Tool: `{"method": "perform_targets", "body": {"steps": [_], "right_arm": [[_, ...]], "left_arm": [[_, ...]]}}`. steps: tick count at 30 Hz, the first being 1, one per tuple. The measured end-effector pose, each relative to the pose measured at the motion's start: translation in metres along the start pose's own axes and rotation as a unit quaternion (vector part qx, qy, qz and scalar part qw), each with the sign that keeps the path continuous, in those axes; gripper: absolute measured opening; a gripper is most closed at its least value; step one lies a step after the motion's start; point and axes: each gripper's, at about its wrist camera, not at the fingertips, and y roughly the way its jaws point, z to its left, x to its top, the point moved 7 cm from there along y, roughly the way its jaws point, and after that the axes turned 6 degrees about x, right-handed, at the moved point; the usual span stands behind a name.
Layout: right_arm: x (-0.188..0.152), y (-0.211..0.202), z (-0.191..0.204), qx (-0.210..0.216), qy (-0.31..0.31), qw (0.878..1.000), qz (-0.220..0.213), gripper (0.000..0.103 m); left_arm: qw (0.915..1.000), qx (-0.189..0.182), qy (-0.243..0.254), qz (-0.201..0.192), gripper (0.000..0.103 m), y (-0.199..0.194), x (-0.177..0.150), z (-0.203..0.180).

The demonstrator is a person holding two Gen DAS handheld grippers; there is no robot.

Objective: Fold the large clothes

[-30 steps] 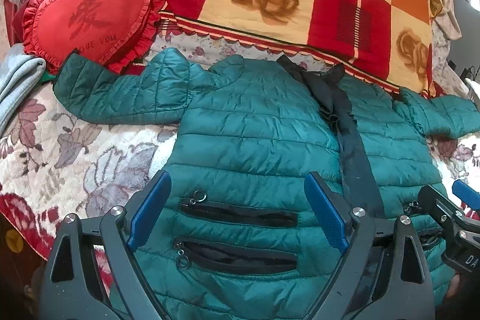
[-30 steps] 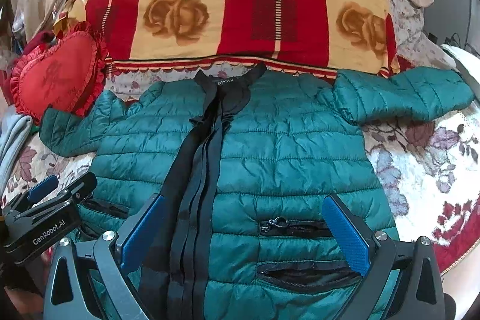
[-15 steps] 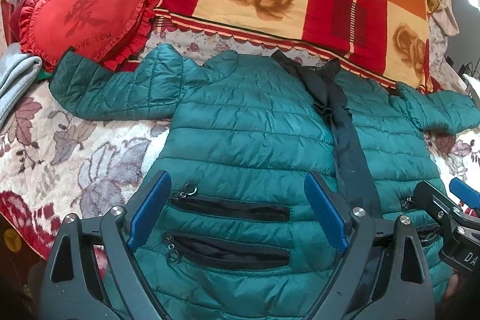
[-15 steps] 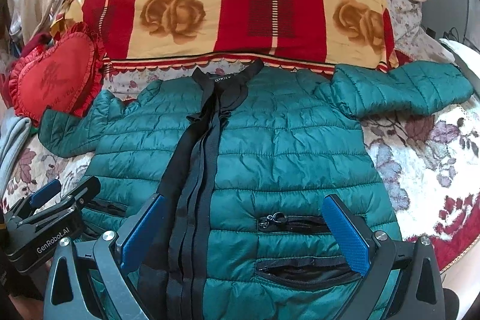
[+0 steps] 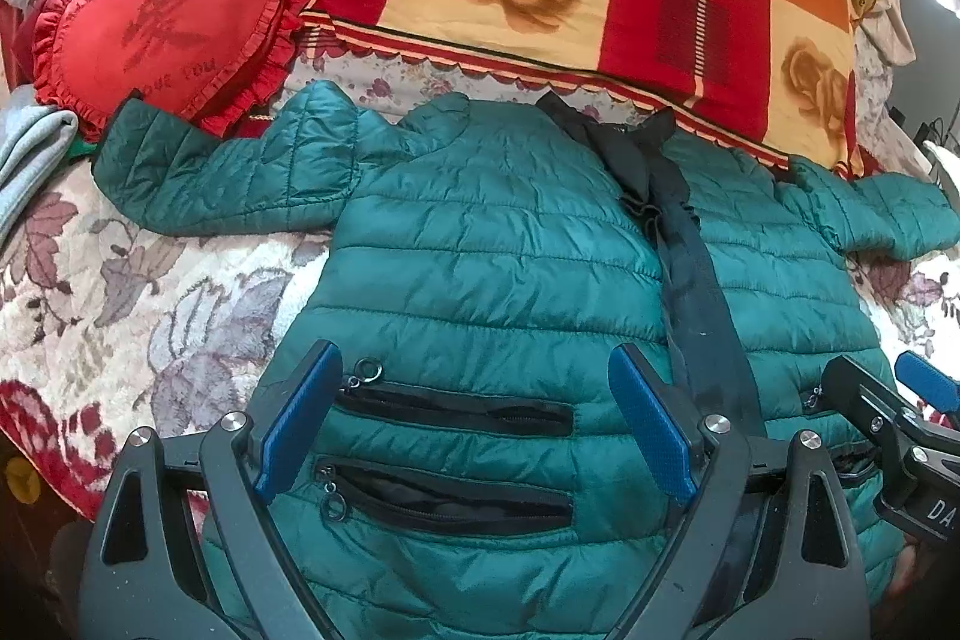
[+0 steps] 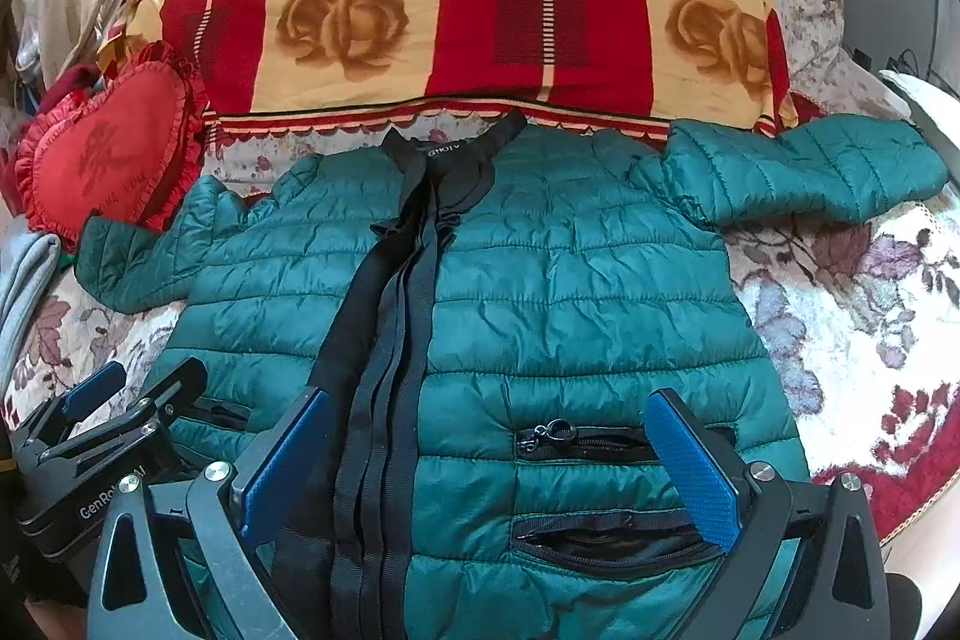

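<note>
Teal quilted puffer jacket (image 5: 480, 244) lies flat, front-up, on the floral bed cover (image 5: 120, 316), looking light, puffy, slippery; grab hem or sleeve cuffs; left gripper (image 5: 474, 424) and right gripper (image 6: 489, 466) fingers wide open, holding nothing.

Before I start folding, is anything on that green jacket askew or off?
The jacket lies flat, front up, sleeves spread. Only oddities: its lower pocket zippers gape open on both sides, the black front placket is bunched near the collar, and the left sleeve's cuff touches the red heart pillow.
</note>
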Motion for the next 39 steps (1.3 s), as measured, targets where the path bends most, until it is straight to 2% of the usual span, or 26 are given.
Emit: {"method": "perform_targets", "body": {"steps": [8, 12, 19, 28, 39], "right_arm": [[0.001, 0.003, 0.000, 0.008, 0.007, 1.000, 0.001, 0.103], [-0.001, 0.005, -0.001, 0.004, 0.008, 1.000, 0.024, 0.103], [-0.003, 0.007, -0.003, 0.006, 0.012, 0.999, 0.033, 0.103], [-0.002, 0.010, -0.001, 0.008, 0.011, 1.000, 0.027, 0.103], [0.008, 0.017, 0.000, 0.009, 0.008, 1.000, 0.022, 0.103]], "left_arm": [[1.0000, -0.003, 0.001, 0.002, 0.091, 0.001, 0.000, -0.001], [1.0000, -0.003, 0.004, 0.004, 0.091, 0.002, -0.002, -0.002], [0.9999, -0.004, 0.005, 0.009, 0.091, 0.006, -0.005, -0.004], [0.9999, -0.004, 0.005, 0.010, 0.091, 0.007, -0.005, -0.005], [1.0000, -0.002, 0.004, -0.002, 0.091, 0.006, 0.011, -0.001]]}}
